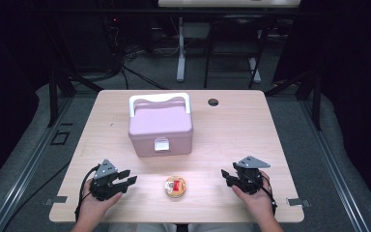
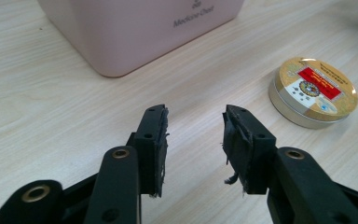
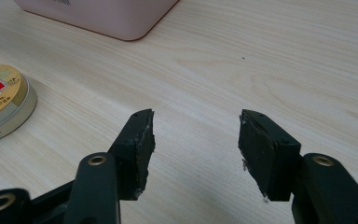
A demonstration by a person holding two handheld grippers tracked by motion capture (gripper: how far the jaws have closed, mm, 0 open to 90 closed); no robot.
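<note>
On the pale wooden table (image 1: 232,130) stands a pink box (image 1: 160,126).

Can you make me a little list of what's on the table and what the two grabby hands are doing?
table: light wood
pink box: lid shut, white handle, at the table's middle
round tin: gold lid with red label, near the front edge, between the grippers
left gripper: open, nothing between its fingers, beside the tin
right gripper: open, nothing held, on the tin's other side
touching: neither gripper touches the tin or box
</note>
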